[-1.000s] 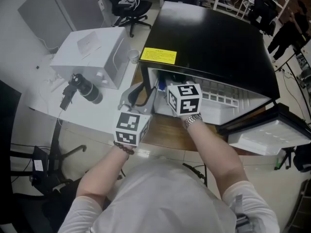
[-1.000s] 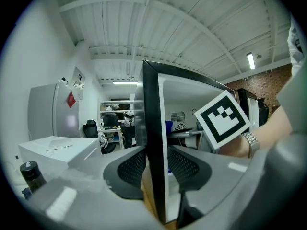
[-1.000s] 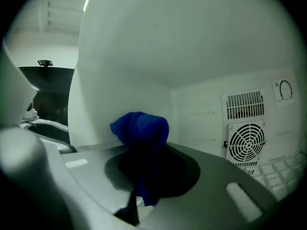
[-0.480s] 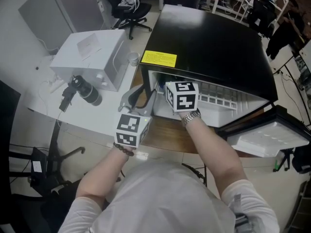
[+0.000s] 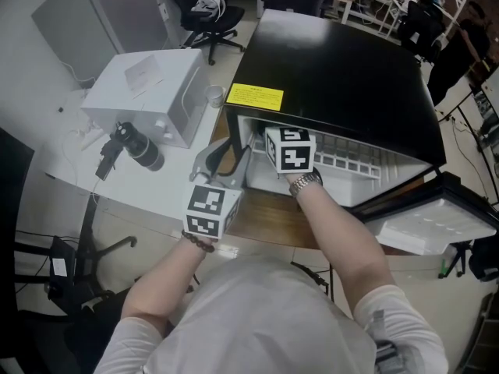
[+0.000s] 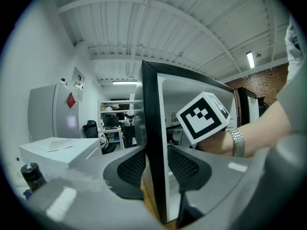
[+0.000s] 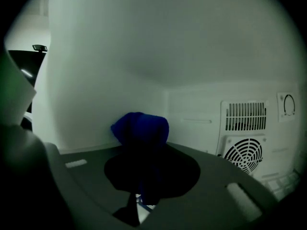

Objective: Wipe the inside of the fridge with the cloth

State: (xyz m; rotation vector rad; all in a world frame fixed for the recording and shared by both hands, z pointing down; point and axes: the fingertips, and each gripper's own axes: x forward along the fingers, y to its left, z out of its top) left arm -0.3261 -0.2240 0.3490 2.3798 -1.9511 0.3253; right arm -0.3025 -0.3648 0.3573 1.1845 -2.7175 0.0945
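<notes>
A black mini fridge (image 5: 335,61) stands with its door (image 5: 437,216) swung open to the right. My left gripper (image 5: 226,153) is shut on the fridge's left front edge (image 6: 152,128); the black edge runs up between its two pads. My right gripper (image 7: 144,176) reaches into the white interior; in the head view only its marker cube (image 5: 290,150) shows, at the opening. It is shut on a dark blue cloth (image 7: 140,128), whose bunched end sticks out past the jaws close to the left inner wall (image 7: 86,80). Whether the cloth touches the wall I cannot tell.
The back wall carries a vent grille (image 7: 242,138) and a dial (image 7: 288,104). A white wire shelf (image 5: 351,158) lies inside. On the white table to the left stand a white box (image 5: 148,84) and a black cylinder (image 5: 140,145). An office chair (image 5: 207,10) stands behind.
The right gripper's cube has slid a little further into the fridge opening, up and slightly left in the head view. The left gripper has kept its hold and place.
</notes>
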